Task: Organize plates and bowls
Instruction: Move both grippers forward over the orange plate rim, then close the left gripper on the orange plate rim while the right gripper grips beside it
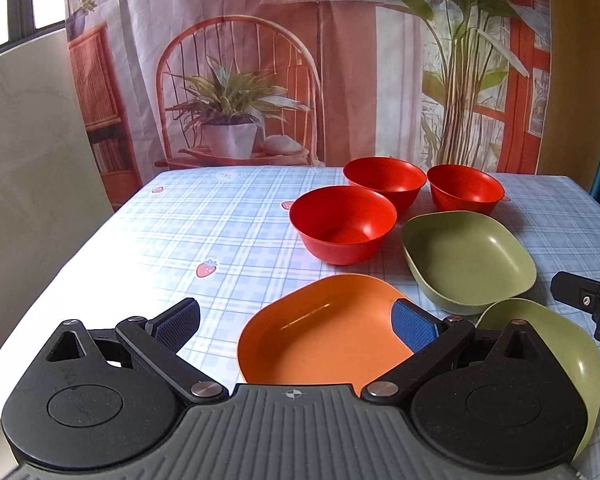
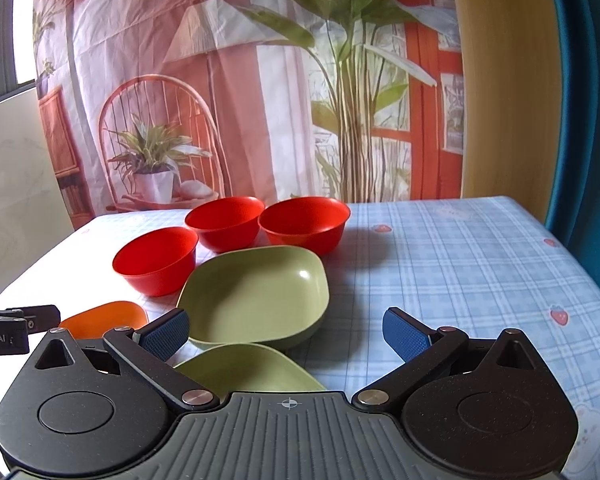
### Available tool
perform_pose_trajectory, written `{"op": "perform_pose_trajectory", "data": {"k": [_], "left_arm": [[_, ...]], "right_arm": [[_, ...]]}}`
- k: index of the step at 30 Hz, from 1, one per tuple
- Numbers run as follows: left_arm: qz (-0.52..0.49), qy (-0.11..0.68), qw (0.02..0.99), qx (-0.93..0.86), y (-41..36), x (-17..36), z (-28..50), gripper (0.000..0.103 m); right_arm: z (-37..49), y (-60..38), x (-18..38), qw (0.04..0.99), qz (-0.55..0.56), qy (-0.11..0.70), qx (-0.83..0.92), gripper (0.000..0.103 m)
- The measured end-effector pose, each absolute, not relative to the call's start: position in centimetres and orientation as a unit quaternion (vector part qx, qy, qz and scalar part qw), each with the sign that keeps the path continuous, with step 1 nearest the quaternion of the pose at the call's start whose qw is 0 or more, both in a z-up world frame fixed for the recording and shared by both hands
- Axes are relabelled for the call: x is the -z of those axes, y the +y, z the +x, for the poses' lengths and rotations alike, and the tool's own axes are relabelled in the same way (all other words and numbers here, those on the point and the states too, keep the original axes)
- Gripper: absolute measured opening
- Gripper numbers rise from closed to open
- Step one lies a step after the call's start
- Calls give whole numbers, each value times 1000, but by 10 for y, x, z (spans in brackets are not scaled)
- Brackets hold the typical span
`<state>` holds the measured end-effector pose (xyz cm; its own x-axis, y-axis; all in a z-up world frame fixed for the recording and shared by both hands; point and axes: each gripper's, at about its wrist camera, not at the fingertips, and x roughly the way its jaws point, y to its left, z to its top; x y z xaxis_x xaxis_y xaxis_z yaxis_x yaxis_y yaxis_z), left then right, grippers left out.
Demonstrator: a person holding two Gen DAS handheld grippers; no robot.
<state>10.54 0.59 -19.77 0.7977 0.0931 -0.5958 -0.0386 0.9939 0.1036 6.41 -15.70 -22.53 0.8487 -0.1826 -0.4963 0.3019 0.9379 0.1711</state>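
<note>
Six dishes sit loose on the checked tablecloth [image 1: 180, 220]: three red bowls [image 1: 343, 224] at the back, two green plates [image 2: 256, 296] and an orange plate [image 1: 320, 332] nearer, while the left gripper [image 1: 296, 320] and right gripper [image 2: 286, 332] both hang spread wide, grasping nothing. The dishes crowd together, so a finger closing on one rim could nudge its neighbour. The nearer green plate [image 2: 248, 368] is largely hidden behind the gripper bodies, and it perhaps touches the other green one.

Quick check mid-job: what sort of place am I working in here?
Probably a staged home dining setup, not a real kitchen: a table under a blue plaid strawberry tablecloth, a printed fabric backdrop of a chair and plants hung behind, and plastic red bowls and plates.
</note>
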Motion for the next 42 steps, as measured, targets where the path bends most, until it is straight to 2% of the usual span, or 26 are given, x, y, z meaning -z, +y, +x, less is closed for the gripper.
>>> {"op": "perform_pose_trajectory", "data": {"k": [5, 14, 23, 27, 30, 34, 38, 42], "left_arm": [[0, 333, 943, -22, 15, 204, 109, 103], [14, 343, 939, -6, 7, 208, 105, 102], [-2, 357, 934, -13, 16, 206, 103, 95], [-22, 370, 929, -18, 26, 206, 103, 90], [-40, 386, 921, -28, 34, 211, 105, 81], [-72, 408, 910, -27, 45, 220, 108, 67], [-88, 420, 903, -29, 50, 228, 111, 62], [-104, 429, 897, -33, 57, 237, 113, 47]], "right_arm": [[65, -153, 226, 955, 117, 248, 113, 98], [66, -149, 227, 953, 113, 260, 105, 90], [65, -142, 225, 955, 113, 264, 78, 85], [70, -138, 223, 953, 117, 275, 51, 82], [81, -134, 222, 952, 113, 284, 25, 73], [99, -119, 224, 949, 87, 302, -7, 50], [120, -104, 228, 943, 71, 322, -43, 41], [140, -95, 236, 937, 66, 338, -60, 38]]}}
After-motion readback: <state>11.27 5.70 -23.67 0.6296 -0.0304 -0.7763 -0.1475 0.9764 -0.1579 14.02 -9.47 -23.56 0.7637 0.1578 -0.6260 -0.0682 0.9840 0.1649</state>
